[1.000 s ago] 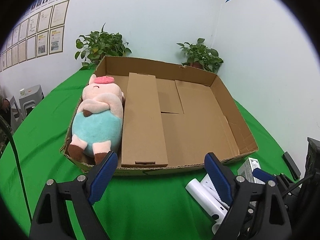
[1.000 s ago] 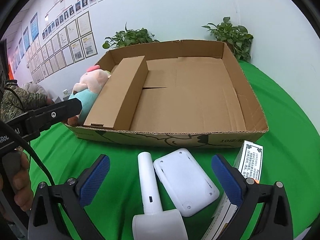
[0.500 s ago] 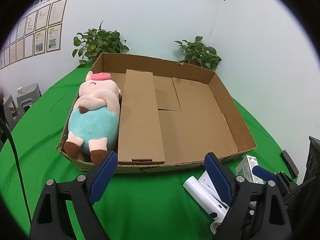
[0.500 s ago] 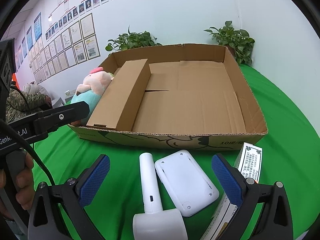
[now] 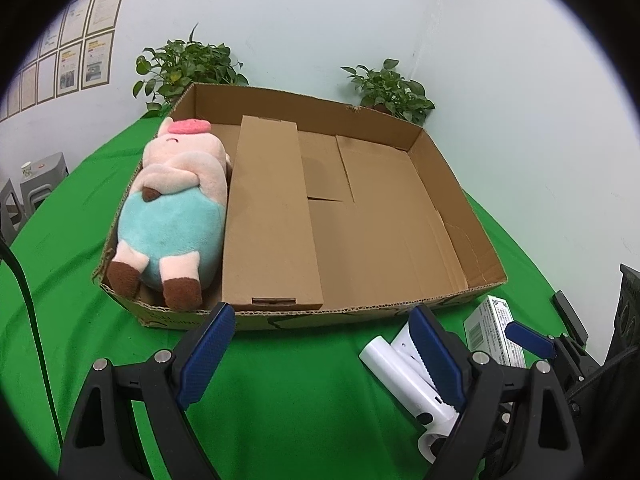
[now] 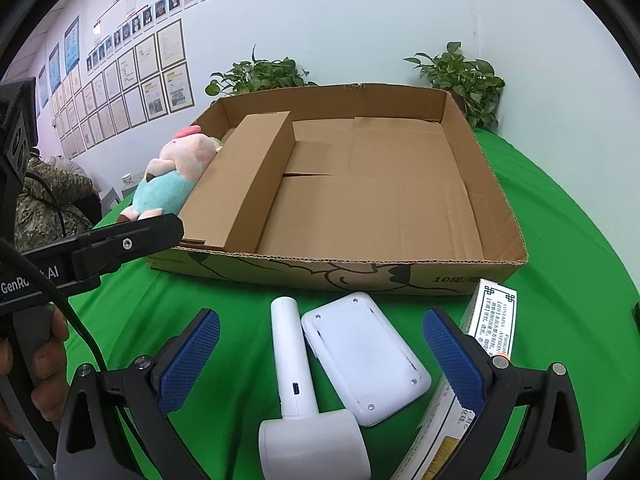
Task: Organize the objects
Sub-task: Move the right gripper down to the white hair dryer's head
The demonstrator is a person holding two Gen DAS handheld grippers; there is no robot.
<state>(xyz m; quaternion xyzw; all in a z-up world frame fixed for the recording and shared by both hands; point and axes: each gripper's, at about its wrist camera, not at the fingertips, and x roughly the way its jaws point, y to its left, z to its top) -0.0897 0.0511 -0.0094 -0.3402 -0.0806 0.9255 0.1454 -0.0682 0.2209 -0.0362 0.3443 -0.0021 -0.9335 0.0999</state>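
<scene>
1. Little has moved: your left tongs (image 5: 320, 352) have eased back, showing more of the cardboard tray (image 6: 400, 276) on the green worktop (image 6: 560, 208).
2. Plush pig (image 5: 172, 208) lies inside, left.
3. Right tongs (image 6: 320, 352) gape, empty, over white handheld device (image 6: 292, 360), pad (image 6: 360, 356).
4. Crowding risks a double grab.

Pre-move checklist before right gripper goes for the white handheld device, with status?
1. Right gripper open, holding nothing: ok.
2. White handheld device lies between its fingers on the green cloth: ok.
3. Device clear of neighbours: not ok; the white flat case lies right beside it; whether they touch, cannot tell.
4. Printed carton close by the right finger, may be nudged: not ok.
5. Free floor in the cardboard box: ok.
6. Left gripper open, away from the device: ok.
</scene>
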